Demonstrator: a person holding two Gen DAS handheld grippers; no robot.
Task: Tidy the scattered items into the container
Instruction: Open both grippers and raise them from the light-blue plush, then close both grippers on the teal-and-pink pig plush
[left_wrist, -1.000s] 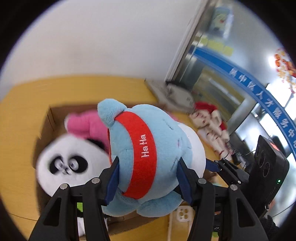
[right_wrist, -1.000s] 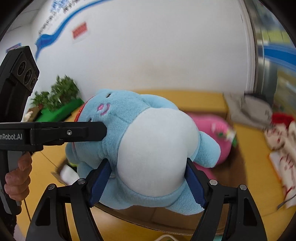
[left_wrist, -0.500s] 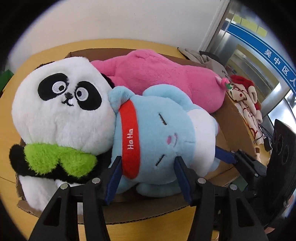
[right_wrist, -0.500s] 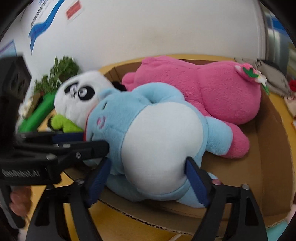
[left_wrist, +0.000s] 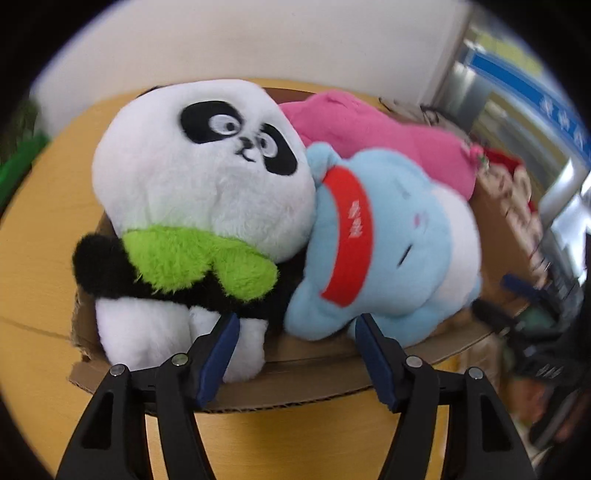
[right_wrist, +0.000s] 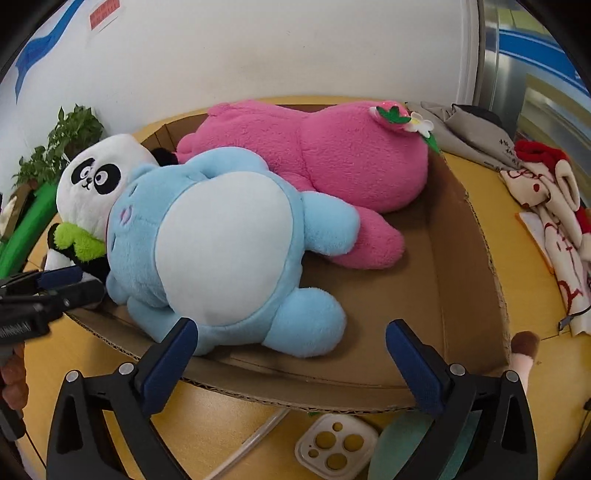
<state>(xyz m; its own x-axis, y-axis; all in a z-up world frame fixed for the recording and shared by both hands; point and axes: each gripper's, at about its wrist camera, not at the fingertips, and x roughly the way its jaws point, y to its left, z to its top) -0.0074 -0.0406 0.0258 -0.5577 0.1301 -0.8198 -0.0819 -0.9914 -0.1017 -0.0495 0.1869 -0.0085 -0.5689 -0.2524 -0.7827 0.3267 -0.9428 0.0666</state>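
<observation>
A light-blue plush (right_wrist: 221, 236) with a white belly and a red band (left_wrist: 347, 236) lies in the cardboard box (right_wrist: 461, 258), pressed against the panda plush (left_wrist: 207, 177) and in front of the pink plush (right_wrist: 332, 158). My right gripper (right_wrist: 291, 328) hovers at the box's near wall. Its jaws are opening wide, with the blue plush's leg between the fingers and the pads off it. My left gripper (left_wrist: 297, 339) is opening too, its pads clear of the blue plush's head end. In the right wrist view the left gripper (right_wrist: 55, 284) shows at the left edge.
The box sits on a yellow table (left_wrist: 48, 258). Right of it lie a red-and-white fabric toy (right_wrist: 546, 206) and a grey cloth bag (right_wrist: 469, 125). A white phone case (right_wrist: 336, 446) and a teal item (right_wrist: 391, 443) lie in front. A green plant (right_wrist: 70, 129) stands far left.
Both grippers came down with the blue plush and set it in the box beside the panda. Their jaws then spread apart and let go of it.
</observation>
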